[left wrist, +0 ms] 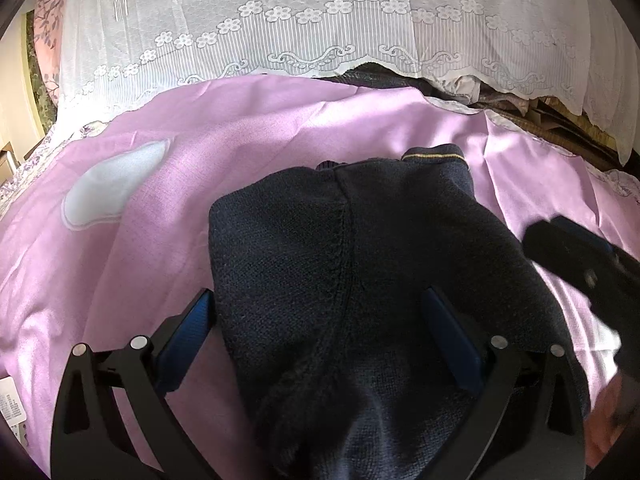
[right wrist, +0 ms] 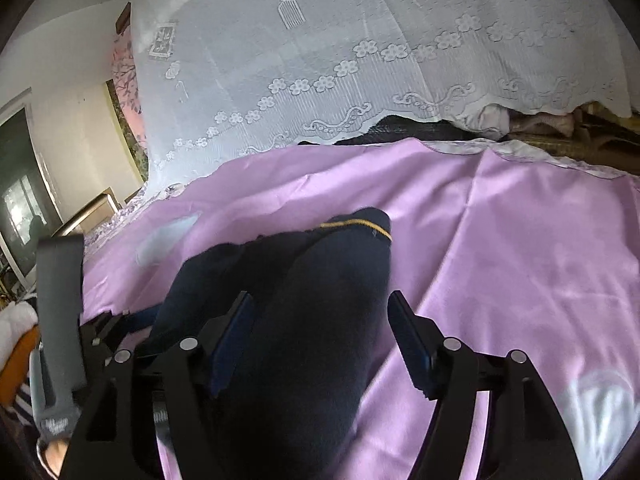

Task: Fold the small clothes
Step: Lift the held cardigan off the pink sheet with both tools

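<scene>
A small dark navy knit sweater (left wrist: 340, 264) with a thin yellow stripe at its hem lies on the pink sheet (left wrist: 120, 264). My left gripper (left wrist: 320, 308) is open, its blue-padded fingers (left wrist: 196, 320) spread to either side of the sweater's near part. My right gripper (right wrist: 320, 312) is open too, with the sweater (right wrist: 320, 320) bunched between its fingers (right wrist: 408, 332). The right gripper also shows blurred at the right edge of the left wrist view (left wrist: 580, 256). Whether either gripper touches the knit I cannot tell.
A white lace curtain (left wrist: 320, 20) hangs over a dark pile at the back of the bed. A pale blue patch (left wrist: 112, 188) is on the sheet at left. A wall and a doorway (right wrist: 24, 184) are at far left.
</scene>
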Demonstrator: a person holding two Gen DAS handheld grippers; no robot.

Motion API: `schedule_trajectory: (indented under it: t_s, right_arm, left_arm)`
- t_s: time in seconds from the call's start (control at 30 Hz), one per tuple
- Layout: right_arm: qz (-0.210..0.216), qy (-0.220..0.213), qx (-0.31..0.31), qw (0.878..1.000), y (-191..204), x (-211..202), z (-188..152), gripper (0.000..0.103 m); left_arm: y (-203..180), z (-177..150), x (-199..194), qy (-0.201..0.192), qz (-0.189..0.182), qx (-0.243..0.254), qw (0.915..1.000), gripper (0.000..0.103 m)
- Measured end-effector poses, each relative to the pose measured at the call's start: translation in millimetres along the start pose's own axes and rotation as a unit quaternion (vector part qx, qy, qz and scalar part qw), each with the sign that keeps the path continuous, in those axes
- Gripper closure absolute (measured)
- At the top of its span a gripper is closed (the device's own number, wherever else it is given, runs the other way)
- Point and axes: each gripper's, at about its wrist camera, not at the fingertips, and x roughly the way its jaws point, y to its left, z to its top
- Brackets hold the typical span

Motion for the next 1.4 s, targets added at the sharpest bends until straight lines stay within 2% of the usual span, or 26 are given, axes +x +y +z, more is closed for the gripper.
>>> schedule_trajectory:
  t_s: [0.1,0.2,0.37,0.77,0.8,0.93,1.0,1.07,1.1,1.13,1.2,1.27,1.4]
  right_arm:
    - [-0.009,0.004,0.009,1.000,-8,-10,-9,0.033]
    - [-0.011,0.040,0.025,0.999,-16,-3,-21,0.030]
    - [0.032,0.068,0.097,0.992,-42,8,-28,0.019]
    - [0.064,0.076,0.132,0.986,-51,12,-31,0.013]
    - [0.067,0.076,0.135,0.986,-53,12,-30,0.013]
    - [0.082,0.079,0.149,0.982,-60,14,-30,0.012]
    - [0.087,0.079,0.153,0.981,-62,14,-30,0.011]
    - [0.092,0.079,0.156,0.980,-63,14,-30,0.010]
    - [0.093,0.079,0.157,0.980,-64,14,-30,0.010]
    - [0.097,0.078,0.159,0.979,-65,14,-29,0.010]
    - [0.107,0.076,0.165,0.977,-66,14,-30,0.007]
    - [0.118,0.075,0.169,0.976,-70,14,-30,0.005]
    - [0.132,0.068,0.178,0.973,-74,10,-31,0.005]
  left_arm:
    - [0,1,0,0.000,0.000,0.001,1.0000,0.004]
    - [0,0,0,0.001,0.000,0.002,1.0000,0.004]
    - [-2,1,-1,-0.004,0.008,0.009,0.9999,0.004]
    - [1,1,-5,-0.008,-0.002,0.007,0.9999,0.005]
    - [2,2,-9,-0.011,-0.008,0.007,0.9999,0.005]
    - [13,0,-26,-0.028,-0.070,-0.013,0.9971,0.005]
    - [22,-1,-29,-0.022,-0.094,-0.033,0.9948,0.005]
    - [38,-6,-24,0.000,-0.114,-0.073,0.9908,0.005]
    - [47,-9,-20,0.013,-0.125,-0.098,0.9872,0.005]
    - [58,-14,-16,0.030,-0.147,-0.132,0.9799,0.005]
    - [69,-22,-18,0.031,-0.174,-0.165,0.9704,0.005]
    - [72,-28,-24,0.027,-0.187,-0.172,0.9668,0.005]
    - [59,-36,-31,0.025,-0.202,-0.155,0.9668,0.005]
